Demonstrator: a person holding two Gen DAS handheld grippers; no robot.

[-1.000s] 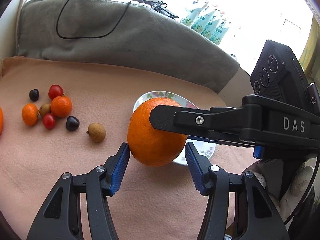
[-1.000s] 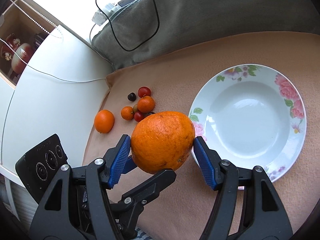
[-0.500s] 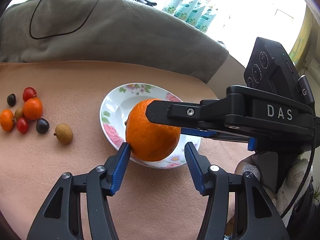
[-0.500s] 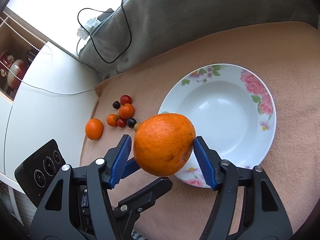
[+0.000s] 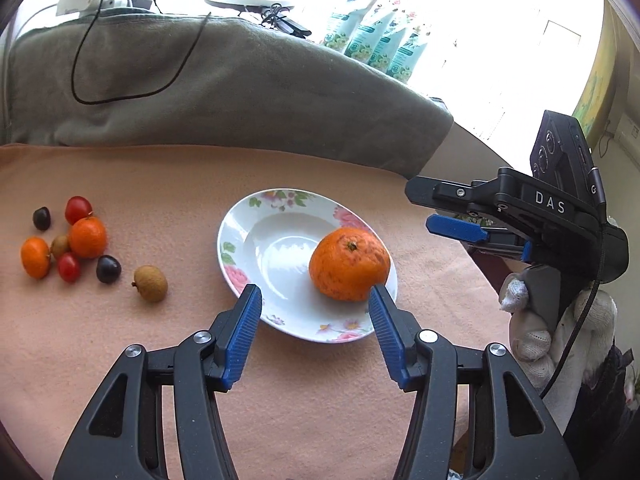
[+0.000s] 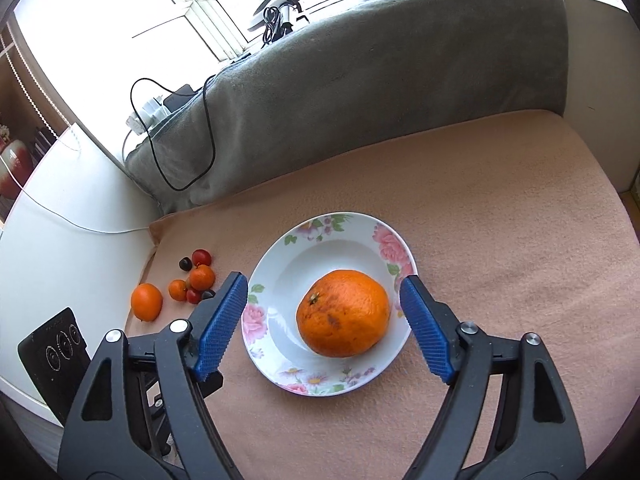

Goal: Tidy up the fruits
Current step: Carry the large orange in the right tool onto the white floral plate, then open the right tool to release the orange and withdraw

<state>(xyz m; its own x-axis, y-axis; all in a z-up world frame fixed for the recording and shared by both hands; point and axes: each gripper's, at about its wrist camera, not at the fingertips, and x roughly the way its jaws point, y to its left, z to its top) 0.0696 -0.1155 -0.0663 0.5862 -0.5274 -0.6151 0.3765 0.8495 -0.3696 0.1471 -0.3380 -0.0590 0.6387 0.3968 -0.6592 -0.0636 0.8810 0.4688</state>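
Note:
A large orange [image 6: 343, 313] lies in the white flowered plate [image 6: 280, 248] on the peach cloth. My right gripper [image 6: 323, 282] hangs just above and in front of it. Its jaws are opening, and the blue pads [image 6: 428, 328] stand clear of the orange on both sides. In the left wrist view the orange [image 5: 349, 264] sits toward the right of the plate [image 5: 226, 240], and the right gripper [image 5: 440, 210] is off to the plate's right. My left gripper [image 5: 316, 300] hovers at the plate's near rim, its jaws opening slightly with nothing between them.
Small fruits cluster left of the plate: cherry tomatoes [image 5: 78, 209], small oranges [image 5: 87, 237], dark grapes [image 5: 108, 269] and a longan [image 5: 150, 283]. Another orange [image 6: 146, 302] lies at the cloth's left edge. A grey blanket [image 5: 240, 88] with a black cable rises behind.
The right gripper carried the large orange over the plate and let it go. The orange now rests in the plate. The right gripper has drawn back to the right in the left view.

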